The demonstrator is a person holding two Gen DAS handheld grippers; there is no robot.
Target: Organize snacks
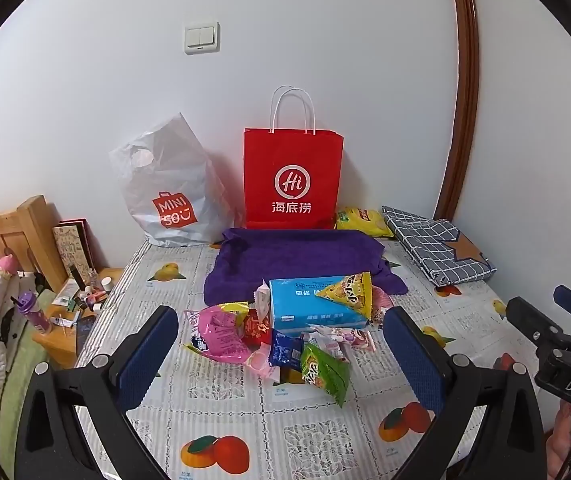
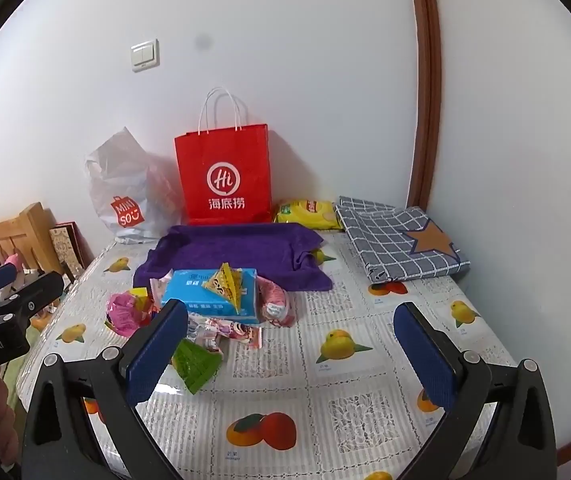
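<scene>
Both grippers hang above the table (image 2: 365, 360), jaws spread wide, nothing between them: left gripper (image 1: 281, 344), right gripper (image 2: 289, 340). The snack pile (image 1: 285, 332) lies mid-table around a blue tissue pack (image 1: 313, 304), before a purple towel (image 1: 297, 256). Only the left view shows the cluttered bedside stand (image 1: 85, 300).

The tall red paper bag with white handles (image 1: 293, 178) bears a white "Hi" in a circle above "海底捞". The crinkled grey plastic bag (image 1: 165, 196) beside it reads "MINISO" on an orange bag logo. The black body of the right gripper (image 1: 557, 336) carries "DAS".
</scene>
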